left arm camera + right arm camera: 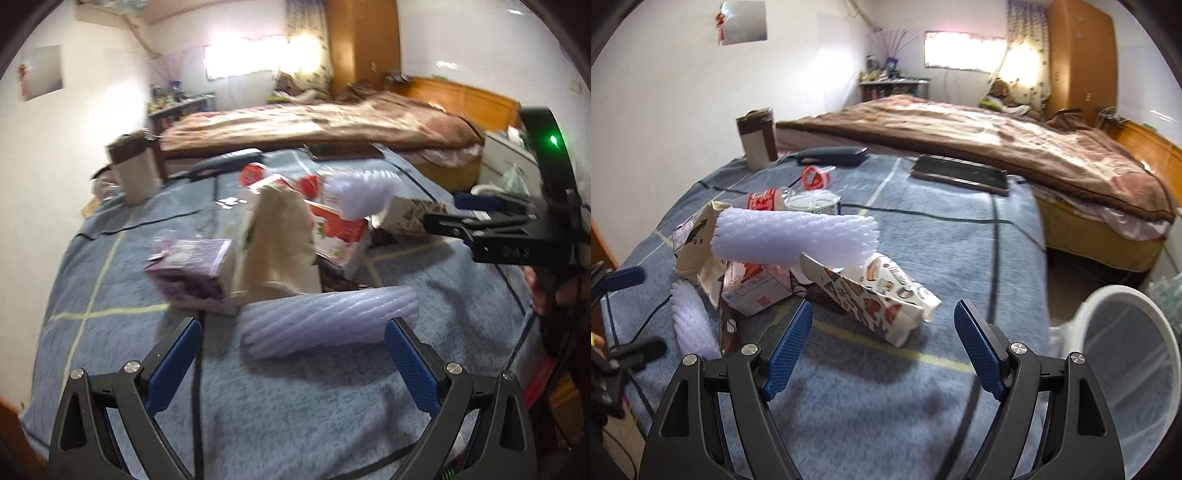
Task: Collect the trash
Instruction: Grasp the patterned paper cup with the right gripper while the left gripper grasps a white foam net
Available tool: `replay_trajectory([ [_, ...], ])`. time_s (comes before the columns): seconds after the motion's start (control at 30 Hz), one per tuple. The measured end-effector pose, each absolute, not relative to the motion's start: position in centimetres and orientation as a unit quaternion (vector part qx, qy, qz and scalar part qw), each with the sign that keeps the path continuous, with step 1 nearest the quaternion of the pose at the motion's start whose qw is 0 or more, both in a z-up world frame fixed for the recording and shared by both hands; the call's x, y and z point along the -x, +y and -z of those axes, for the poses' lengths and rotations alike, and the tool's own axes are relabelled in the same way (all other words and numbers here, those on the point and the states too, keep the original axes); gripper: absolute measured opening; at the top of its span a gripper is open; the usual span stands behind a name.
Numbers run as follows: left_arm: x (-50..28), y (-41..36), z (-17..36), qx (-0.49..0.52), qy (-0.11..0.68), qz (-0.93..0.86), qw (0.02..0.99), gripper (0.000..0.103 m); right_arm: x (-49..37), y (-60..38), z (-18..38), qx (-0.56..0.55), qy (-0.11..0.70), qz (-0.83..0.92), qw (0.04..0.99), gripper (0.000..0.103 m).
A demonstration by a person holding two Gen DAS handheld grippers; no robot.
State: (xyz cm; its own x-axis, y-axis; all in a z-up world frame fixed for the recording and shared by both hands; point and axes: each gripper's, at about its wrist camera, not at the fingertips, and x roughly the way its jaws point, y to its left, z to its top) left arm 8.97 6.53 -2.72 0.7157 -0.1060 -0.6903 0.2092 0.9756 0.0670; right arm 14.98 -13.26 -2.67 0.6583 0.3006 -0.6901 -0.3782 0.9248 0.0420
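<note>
Both my tongs gape wide, empty. Left gripper (293, 354) just short of the foam sleeve (325, 321); right gripper (882, 347) near the printed carton (882, 299) beside it. Risk: soft foam squashes, slips; nudged pile topples.

A: Where's the trash?
B: Piled mid-table (923, 406); a foam sleeve (796, 236) lies on the cartons (757, 288); a printed carton (882, 299) leans right of them; another sleeve (325, 321) lies in front.
A: Behind?
B: Cup (759, 136) far left; bed (997, 147) beyond; bin (1126, 369) off the right edge.
</note>
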Motion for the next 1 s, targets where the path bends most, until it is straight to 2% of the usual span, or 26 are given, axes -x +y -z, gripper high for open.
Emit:
replay_trajectory([
  [0.2, -10.1, 5.6, 3.0, -0.093, 0.372, 0.113, 0.917, 0.101, -16.0, -12.1, 3.3, 0.087, 0.384, -0.199, 0.897, 0.061],
  [0.27, -10.2, 5.2, 3.1, -0.107, 0.371, 0.117, 0.915, 0.101, -15.7, -12.1, 3.1, 0.088, 0.383, -0.203, 0.897, 0.052],
  [0.3, -10.2, 5.1, 3.1, -0.112, 0.371, 0.122, 0.914, 0.101, -15.8, -12.1, 3.1, 0.087, 0.382, -0.204, 0.897, 0.043],
  [0.33, -10.3, 4.9, 3.2, -0.116, 0.372, 0.126, 0.912, 0.099, -15.7, -12.1, 3.0, 0.087, 0.381, -0.206, 0.897, 0.037],
  [0.43, -10.7, 4.6, 3.1, -0.113, 0.375, 0.149, 0.908, 0.092, -15.9, -12.4, 3.1, 0.081, 0.38, -0.21, 0.897, 0.03],
  [0.57, -10.8, 4.0, 3.3, -0.112, 0.383, 0.166, 0.902, 0.086, -15.8, -12.8, 3.0, 0.061, 0.378, -0.223, 0.897, 0.029],
  [0.63, -10.7, 3.7, 3.4, -0.105, 0.388, 0.181, 0.898, 0.078, -15.5, -13.0, 2.8, 0.059, 0.374, -0.22, 0.899, 0.029],
  [0.83, -9.7, 2.6, 3.4, -0.086, 0.394, 0.224, 0.887, 0.074, -14.9, -13.8, 2.8, 0.052, 0.383, -0.211, 0.898, 0.029],
  [1.0, -8.3, 1.5, 2.6, -0.109, 0.378, 0.246, 0.886, 0.074, -14.3, -14.7, 2.6, 0.058, 0.397, -0.2, 0.894, 0.029],
])
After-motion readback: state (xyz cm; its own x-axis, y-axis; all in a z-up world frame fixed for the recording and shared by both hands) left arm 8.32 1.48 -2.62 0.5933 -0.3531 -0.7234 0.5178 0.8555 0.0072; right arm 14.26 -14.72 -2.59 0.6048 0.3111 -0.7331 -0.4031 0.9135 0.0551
